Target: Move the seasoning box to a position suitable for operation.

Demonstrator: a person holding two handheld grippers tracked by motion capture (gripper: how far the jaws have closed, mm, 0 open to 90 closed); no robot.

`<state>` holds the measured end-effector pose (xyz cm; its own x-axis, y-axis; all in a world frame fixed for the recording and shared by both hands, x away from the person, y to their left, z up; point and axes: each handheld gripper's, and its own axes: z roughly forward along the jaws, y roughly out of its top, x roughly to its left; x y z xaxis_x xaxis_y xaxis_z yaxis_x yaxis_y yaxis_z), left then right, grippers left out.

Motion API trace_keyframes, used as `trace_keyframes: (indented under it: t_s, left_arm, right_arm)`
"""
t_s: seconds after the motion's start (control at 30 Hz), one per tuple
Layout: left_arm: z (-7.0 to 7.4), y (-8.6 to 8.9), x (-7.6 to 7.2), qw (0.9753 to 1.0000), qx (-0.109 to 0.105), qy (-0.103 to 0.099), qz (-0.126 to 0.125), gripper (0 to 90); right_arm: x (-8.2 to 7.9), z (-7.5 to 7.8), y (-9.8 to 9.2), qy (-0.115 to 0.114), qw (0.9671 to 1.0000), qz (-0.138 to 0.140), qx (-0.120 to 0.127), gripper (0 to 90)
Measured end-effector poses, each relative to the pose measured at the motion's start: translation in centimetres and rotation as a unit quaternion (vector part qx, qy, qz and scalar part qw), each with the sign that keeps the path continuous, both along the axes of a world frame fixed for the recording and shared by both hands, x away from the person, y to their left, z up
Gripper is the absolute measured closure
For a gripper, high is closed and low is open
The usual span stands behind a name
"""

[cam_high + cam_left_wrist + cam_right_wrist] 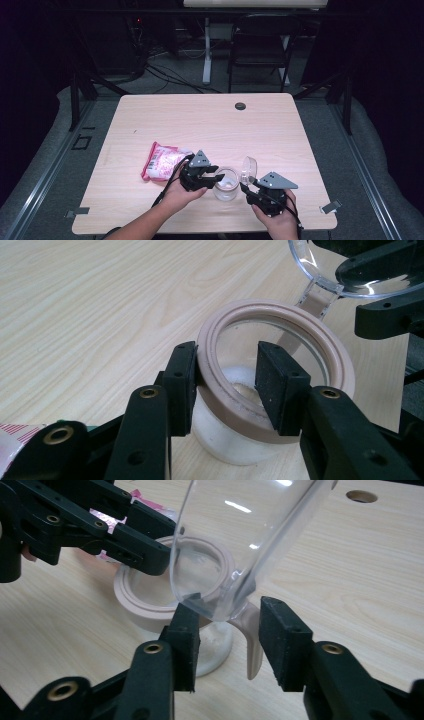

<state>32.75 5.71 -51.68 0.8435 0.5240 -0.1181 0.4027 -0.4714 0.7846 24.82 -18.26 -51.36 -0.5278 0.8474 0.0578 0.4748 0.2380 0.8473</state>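
right gripper (246,186): jaws apart around the clear lid (248,168), tilted up just right of the jar | left gripper (214,176): jaws clamped on the jar (226,184) rim | pink packet (162,161): left of jar | table (210,120): hole beyond jar

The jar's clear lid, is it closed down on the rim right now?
No, the clear lid stands swung up, leaving the jar open beneath it.
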Motion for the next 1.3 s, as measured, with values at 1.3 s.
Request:
trace_keyframes:
  t_s: [1.3]
  left_arm:
    - [0.1,0.7,-1.9,0.9987,-0.049,0.001,0.011,54.6]
  right_arm:
    - [5.0,-1.8,-0.8,0.033,0.9978,-0.021,0.054,77.4]
